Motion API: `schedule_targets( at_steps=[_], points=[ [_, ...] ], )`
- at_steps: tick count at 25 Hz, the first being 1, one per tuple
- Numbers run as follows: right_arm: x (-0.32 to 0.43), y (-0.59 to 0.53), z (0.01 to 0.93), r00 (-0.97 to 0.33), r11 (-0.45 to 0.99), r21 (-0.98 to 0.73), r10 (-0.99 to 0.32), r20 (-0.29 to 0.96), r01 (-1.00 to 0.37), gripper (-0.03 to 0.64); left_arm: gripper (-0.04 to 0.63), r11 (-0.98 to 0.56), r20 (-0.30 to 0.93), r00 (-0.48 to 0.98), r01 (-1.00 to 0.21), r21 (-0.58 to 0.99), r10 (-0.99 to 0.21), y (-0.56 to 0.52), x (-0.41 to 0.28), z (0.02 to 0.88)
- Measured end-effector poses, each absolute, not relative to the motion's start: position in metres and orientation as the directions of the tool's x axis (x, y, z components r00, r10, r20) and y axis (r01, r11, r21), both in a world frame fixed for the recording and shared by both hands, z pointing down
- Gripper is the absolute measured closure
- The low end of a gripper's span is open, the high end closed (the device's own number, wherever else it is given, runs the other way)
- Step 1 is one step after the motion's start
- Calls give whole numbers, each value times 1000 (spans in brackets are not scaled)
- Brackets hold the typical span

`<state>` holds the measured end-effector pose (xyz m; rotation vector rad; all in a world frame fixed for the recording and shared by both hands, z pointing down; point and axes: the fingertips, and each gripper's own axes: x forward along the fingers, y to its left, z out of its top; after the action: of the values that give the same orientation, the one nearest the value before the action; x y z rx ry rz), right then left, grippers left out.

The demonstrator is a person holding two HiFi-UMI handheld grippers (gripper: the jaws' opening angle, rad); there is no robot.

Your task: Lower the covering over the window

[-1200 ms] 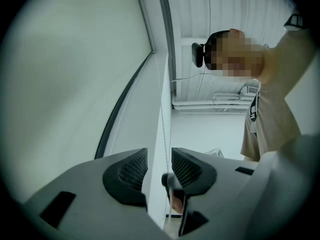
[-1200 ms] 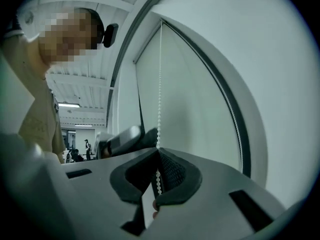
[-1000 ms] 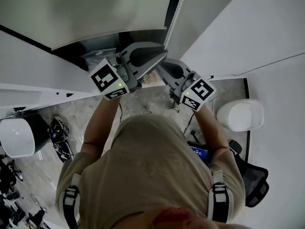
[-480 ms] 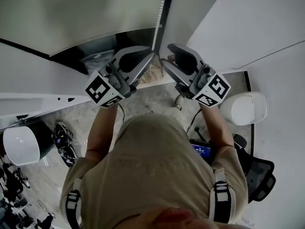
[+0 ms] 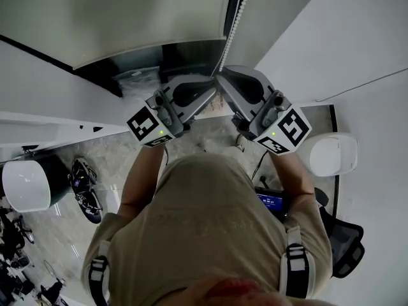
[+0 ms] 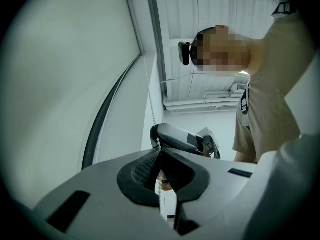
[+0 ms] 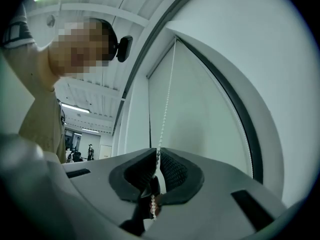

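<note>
The left gripper (image 6: 160, 153) is clamped shut on the white beaded pull chain (image 6: 151, 106), while just above it the right gripper (image 7: 158, 154), its jaws just closing, seems to pinch the same chain beside the pale fabric roller blind (image 7: 200, 109).

Matt cloth blind (image 5: 115, 18), smooth bead cord (image 5: 235, 18), rough black tongs pads (image 7: 172, 171).

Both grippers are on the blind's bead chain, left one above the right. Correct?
Not quite. The left gripper view shows the right gripper higher up the bead chain than the left gripper. Both are on it; the right's jaws have just been closing on it.
</note>
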<state>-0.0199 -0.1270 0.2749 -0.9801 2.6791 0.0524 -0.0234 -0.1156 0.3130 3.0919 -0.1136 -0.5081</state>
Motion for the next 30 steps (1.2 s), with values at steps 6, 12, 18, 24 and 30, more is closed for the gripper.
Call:
schedule_targets(
  at_steps=[6,12,18,24,30],
  points=[
    [-24,-130,278,-733,771,-91,-630,-257,-631,592,575,-996,-291,953,-85,0,-82,-117,-25,319],
    [-22,-128,279,-719,750,-88,-655,-233,-655,592,575,-996,-265,961,-89,-24,-80,-113,-21,318],
    [-21,-140,312,-720,729,-194,-682,-126,-657,605,575,-995,-148,984,-94,14,-95,-118,-14,353],
    [19,-134,329,-644,662,-143,-749,-153,-736,606,473,-989,-371,924,-42,141,-92,-123,-29,335],
    [-8,-136,382,-705,695,-210,-709,-38,-688,606,463,-992,-298,946,-118,39,-124,-131,-20,303]
  ],
)
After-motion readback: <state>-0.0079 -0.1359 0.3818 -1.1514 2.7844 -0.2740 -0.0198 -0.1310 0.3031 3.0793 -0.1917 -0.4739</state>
